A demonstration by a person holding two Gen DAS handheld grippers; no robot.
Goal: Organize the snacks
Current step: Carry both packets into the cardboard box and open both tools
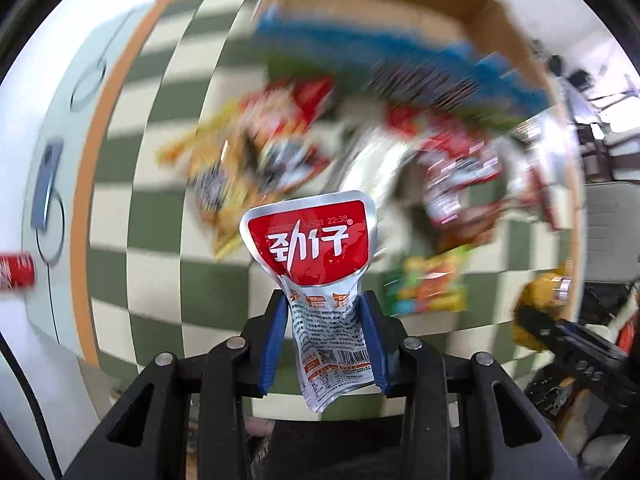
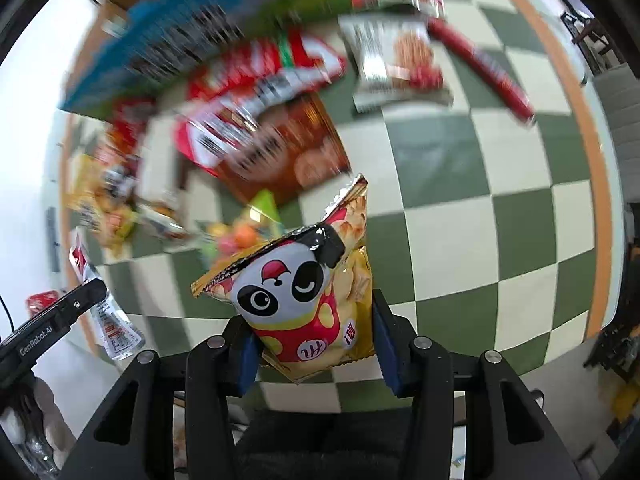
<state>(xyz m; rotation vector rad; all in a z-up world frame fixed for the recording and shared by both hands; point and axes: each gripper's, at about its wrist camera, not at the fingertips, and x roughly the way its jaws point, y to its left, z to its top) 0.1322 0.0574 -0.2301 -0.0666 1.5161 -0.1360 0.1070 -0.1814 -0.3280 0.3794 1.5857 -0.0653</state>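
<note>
My left gripper (image 1: 325,300) is shut on a silver and red snack packet (image 1: 312,248), held upright above the checkered cloth (image 1: 152,208). It also shows at the left of the right wrist view (image 2: 108,320). My right gripper (image 2: 314,312) is shut on a yellow panda snack bag (image 2: 304,288), held above the cloth (image 2: 480,200). That bag shows at the right of the left wrist view (image 1: 540,304). A blurred heap of snack packets (image 1: 280,148) lies ahead, next to a cardboard box (image 1: 400,4) with a blue printed side.
A long red sausage stick (image 2: 480,64) and a silver and red packet (image 2: 396,60) lie on the cloth at the far right. A brown biscuit bag (image 2: 296,148) and a green candy bag (image 1: 428,284) lie near the middle. A red can (image 1: 14,272) and a phone (image 1: 46,184) are on the white table at left.
</note>
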